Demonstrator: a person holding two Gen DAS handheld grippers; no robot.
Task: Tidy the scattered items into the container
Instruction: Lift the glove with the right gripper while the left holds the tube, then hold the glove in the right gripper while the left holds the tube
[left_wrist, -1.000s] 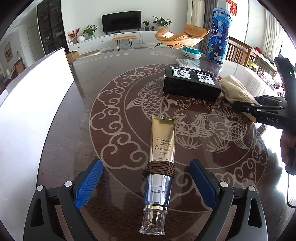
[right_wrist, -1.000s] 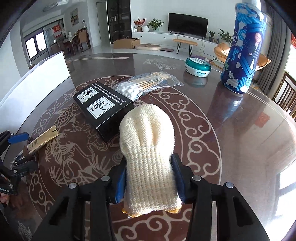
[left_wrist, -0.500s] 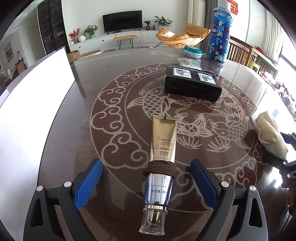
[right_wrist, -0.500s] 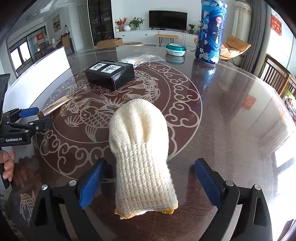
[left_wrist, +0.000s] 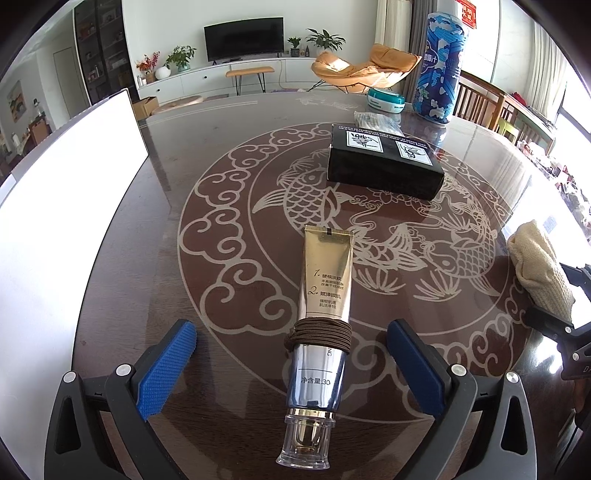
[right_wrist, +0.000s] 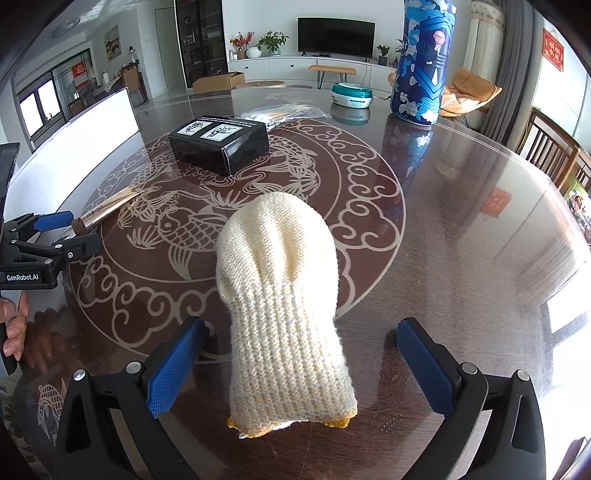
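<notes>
Your left tongs (left_wrist: 291, 365) spread, tube (left_wrist: 319, 321) lying between, untouched. Your right tongs (right_wrist: 295, 365) spread, glove (right_wrist: 280, 306) flat on worktop (right_wrist: 461, 221) between.

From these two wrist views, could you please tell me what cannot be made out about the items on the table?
- White container: left wrist view, its inside is out of sight and the frame edge crops it.
- Clear plastic packet: both views, partly behind the black cardboard box; contents too small.
- Gold cream tube: right wrist view, its cap end sits behind the left gripper.
- Cream knitted glove: fingers are not visible.
</notes>
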